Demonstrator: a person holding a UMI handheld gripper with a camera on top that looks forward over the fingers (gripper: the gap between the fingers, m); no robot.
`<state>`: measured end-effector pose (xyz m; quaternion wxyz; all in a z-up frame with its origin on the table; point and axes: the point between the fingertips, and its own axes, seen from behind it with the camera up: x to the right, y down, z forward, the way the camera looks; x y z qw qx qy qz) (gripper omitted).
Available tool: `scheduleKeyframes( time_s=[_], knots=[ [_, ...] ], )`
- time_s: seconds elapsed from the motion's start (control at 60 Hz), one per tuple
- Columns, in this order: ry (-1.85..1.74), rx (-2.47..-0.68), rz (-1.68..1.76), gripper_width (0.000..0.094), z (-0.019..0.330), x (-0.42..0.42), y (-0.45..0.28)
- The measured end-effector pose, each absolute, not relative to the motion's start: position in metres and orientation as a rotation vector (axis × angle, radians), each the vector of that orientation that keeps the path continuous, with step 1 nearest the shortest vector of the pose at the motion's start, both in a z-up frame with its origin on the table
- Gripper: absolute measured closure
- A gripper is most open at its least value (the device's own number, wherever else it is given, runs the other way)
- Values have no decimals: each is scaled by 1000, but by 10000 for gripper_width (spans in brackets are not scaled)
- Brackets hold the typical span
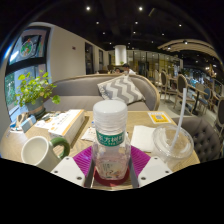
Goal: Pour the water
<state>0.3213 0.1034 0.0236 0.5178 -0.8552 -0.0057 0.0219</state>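
A clear plastic water bottle (111, 130) with a white cap and a green-and-white label stands upright between my fingers. My gripper (111, 168) is shut on the bottle's lower body, with the magenta pads (84, 158) pressing it from both sides. The bottle looks nearly empty. A white mug (40, 151) sits on the wooden table (150, 122) to the left of the fingers. A clear plastic cup (172, 142) with a straw stands to the right. The bottle's base is hidden low between the fingers.
A white tray with papers (60, 122) lies beyond the mug, next to a potted plant (35, 90) by the window. A grey sofa with a chevron pillow (121, 88) stands behind the table. A white napkin (147, 135) lies near the cup.
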Motion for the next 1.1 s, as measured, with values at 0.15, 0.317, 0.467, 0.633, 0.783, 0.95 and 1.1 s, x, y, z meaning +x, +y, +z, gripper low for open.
scheduleKeyframes(
  time_s=[0.15, 0.317, 0.467, 0.633, 0.783, 0.95, 1.1],
  knots=[
    [18, -2125, 54, 97, 22, 324, 86],
    [21, -2144, 65, 81, 44, 320, 48],
    [49, -2170, 66, 80, 73, 312, -7],
    [86, -2202, 53, 82, 116, 297, -90],
    [87, -2227, 8, 82, 152, 284, -163],
    [80, -2231, -14, 79, 188, 266, -220],
    [68, -2211, -30, 80, 209, 254, -243]
  ],
)
